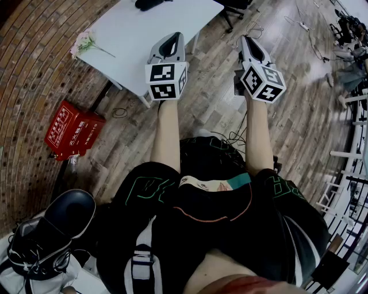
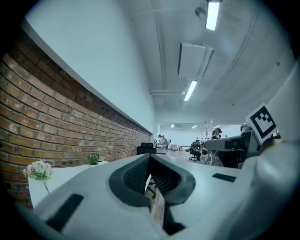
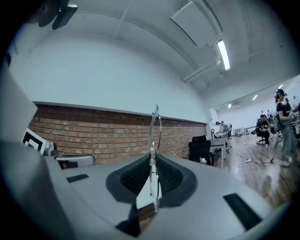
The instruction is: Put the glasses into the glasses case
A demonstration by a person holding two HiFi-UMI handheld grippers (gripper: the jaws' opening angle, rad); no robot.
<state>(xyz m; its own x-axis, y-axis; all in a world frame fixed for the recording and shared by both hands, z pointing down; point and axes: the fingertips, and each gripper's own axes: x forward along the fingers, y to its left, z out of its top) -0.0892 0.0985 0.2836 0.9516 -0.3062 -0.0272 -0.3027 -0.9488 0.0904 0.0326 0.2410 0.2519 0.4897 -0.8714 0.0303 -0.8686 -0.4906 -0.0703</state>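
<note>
Person's dark shorts (image 1: pixel 172 229), seen from above; forearms reach forward.
Left gripper (image 1: pixel 174 37): jaws pressed together, nothing between them.
Right gripper (image 3: pixel 152 158): jaws pinching the thin wire-framed glasses (image 3: pixel 155 129), which stand upright above the tips.
Red box (image 1: pixel 72 131) on the wooden floor (image 1: pixel 213 109), by the brick wall.
White table (image 1: pixel 149 40) ahead, bearing a flower (image 1: pixel 85 43); a black object (image 1: pixel 150 4) lies at its far edge.
</note>
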